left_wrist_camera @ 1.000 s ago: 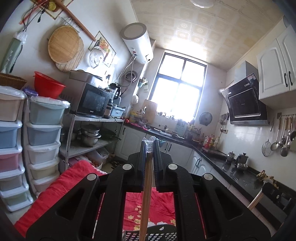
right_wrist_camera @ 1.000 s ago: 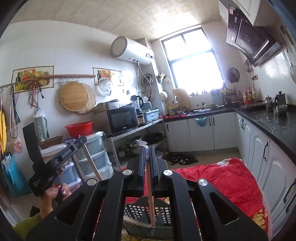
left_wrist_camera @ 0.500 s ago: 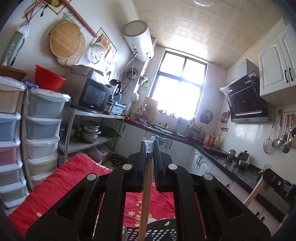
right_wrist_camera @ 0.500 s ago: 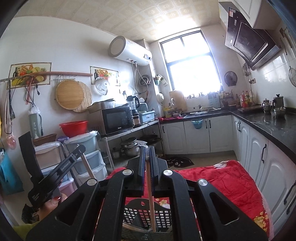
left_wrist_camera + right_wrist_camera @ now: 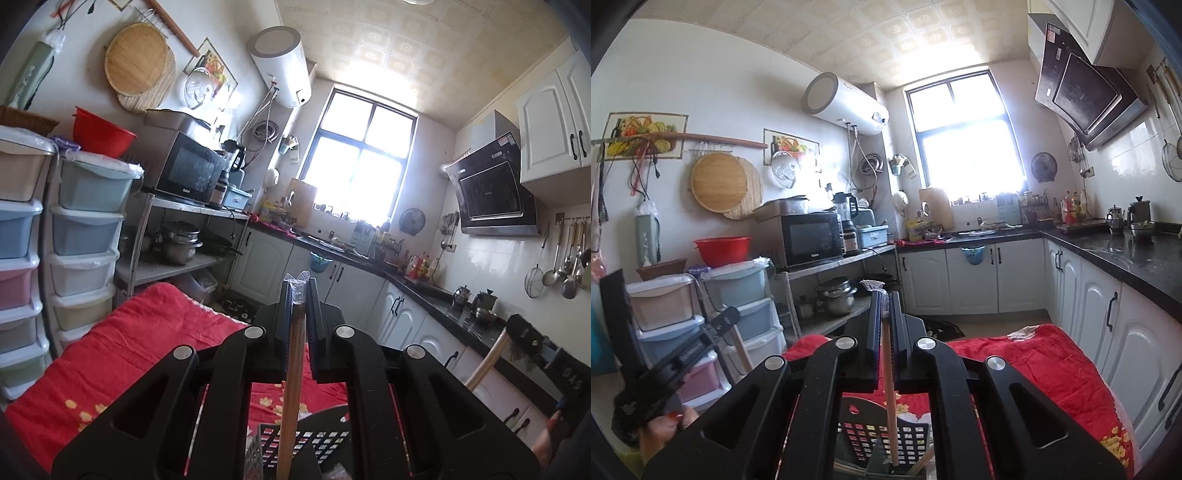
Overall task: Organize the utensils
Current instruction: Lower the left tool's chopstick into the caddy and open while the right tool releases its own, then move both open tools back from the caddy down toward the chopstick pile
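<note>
My left gripper (image 5: 297, 291) is shut on a wooden utensil handle (image 5: 291, 387) with clear wrap at its top end; the handle hangs down into a dark perforated basket (image 5: 317, 439) on a red cloth. My right gripper (image 5: 885, 301) is shut on a thinner wooden stick (image 5: 889, 398), also wrapped at the top, whose lower end reaches into the same dark basket (image 5: 912, 437). Each gripper shows in the other's view: the right one (image 5: 532, 343) at the right edge, the left one (image 5: 701, 343) at the left, held by a hand.
The red flowered cloth (image 5: 1067, 373) covers the surface under the basket. Stacked plastic drawers (image 5: 85, 236) and a metal shelf with a microwave (image 5: 188, 173) and pots stand to the left. White cabinets under a black counter (image 5: 1126, 254) run along the right.
Both grippers have sunk with their sticks still clamped; the basket fills more of the bottom of each view and the sticks reach deeper into it.
</note>
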Demonstrator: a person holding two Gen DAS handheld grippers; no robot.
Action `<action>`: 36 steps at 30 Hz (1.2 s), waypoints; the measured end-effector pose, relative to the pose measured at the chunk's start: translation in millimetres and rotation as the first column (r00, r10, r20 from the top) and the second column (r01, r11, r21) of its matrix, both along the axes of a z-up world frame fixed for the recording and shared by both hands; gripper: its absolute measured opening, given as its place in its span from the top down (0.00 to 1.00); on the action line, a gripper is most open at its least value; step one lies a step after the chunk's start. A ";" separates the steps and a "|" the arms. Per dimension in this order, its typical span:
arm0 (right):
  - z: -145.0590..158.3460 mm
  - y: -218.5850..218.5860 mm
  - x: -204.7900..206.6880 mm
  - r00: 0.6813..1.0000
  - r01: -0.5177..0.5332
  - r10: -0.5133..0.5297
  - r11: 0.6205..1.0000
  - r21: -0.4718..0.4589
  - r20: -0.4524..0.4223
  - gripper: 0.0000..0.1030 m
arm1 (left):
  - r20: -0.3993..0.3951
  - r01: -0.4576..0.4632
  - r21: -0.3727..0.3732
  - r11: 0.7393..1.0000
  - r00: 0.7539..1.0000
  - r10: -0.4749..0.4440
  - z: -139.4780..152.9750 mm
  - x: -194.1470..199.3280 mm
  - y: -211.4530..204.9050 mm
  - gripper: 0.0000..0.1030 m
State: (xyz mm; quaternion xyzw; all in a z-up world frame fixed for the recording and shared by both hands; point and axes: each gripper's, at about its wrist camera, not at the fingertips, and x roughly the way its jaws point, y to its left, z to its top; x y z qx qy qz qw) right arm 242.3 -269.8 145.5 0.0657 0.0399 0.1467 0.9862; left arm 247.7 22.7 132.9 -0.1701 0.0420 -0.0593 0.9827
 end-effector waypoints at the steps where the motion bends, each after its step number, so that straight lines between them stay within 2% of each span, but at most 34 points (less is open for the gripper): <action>1: -3.6 0.5 2.1 1.000 0.002 -0.002 1.000 -0.002 -0.002 0.95 | 0.000 0.002 -0.001 1.000 1.000 -0.002 -1.4 -0.7 -0.1 0.96; 8: -25.3 4.9 9.4 0.999 0.022 -0.023 0.999 -0.027 -0.030 0.93 | -0.016 0.010 0.000 1.000 1.000 -0.010 -12.7 -1.1 0.4 0.96; 11: -30.9 4.7 8.6 0.999 0.027 -0.028 0.999 -0.026 -0.043 0.79 | -0.033 0.014 -0.004 1.000 0.999 -0.014 -16.3 -1.0 2.0 0.93; 12: -31.6 4.1 7.7 0.998 0.028 -0.029 0.999 -0.023 -0.048 0.68 | -0.035 0.014 -0.007 1.000 0.999 -0.014 -16.9 -3.2 1.8 0.91; 13: -32.2 3.3 6.3 0.998 0.027 -0.027 1.000 -0.017 -0.050 0.65 | -0.042 0.019 -0.013 1.000 0.999 -0.020 -17.9 -3.2 3.4 0.87; 23: -34.4 -7.2 -6.7 0.994 0.034 -0.035 0.999 -0.012 -0.106 0.61 | -0.102 0.031 -0.041 0.999 0.994 -0.035 -19.3 -9.9 14.2 0.53; 25: -33.6 -10.1 -7.3 0.992 0.036 -0.038 0.999 -0.012 -0.121 0.60 | -0.119 0.042 -0.047 0.998 0.992 -0.048 -19.7 -11.5 17.3 0.43; 29: -32.9 -11.2 -12.4 0.989 0.039 -0.040 0.999 -0.010 -0.144 0.58 | -0.151 0.041 -0.060 0.997 0.987 -0.050 -20.5 -15.2 23.9 0.33; 31: -33.3 -12.4 -14.5 0.987 0.039 -0.040 0.999 -0.009 -0.157 0.55 | -0.161 0.048 -0.076 0.996 0.985 -0.060 -20.6 -17.5 27.9 0.23; 36: -36.4 -17.0 -20.2 0.982 0.045 -0.044 0.999 -0.004 -0.185 0.52 | -0.181 0.056 -0.097 0.994 0.981 -0.073 -19.1 -24.3 34.0 0.11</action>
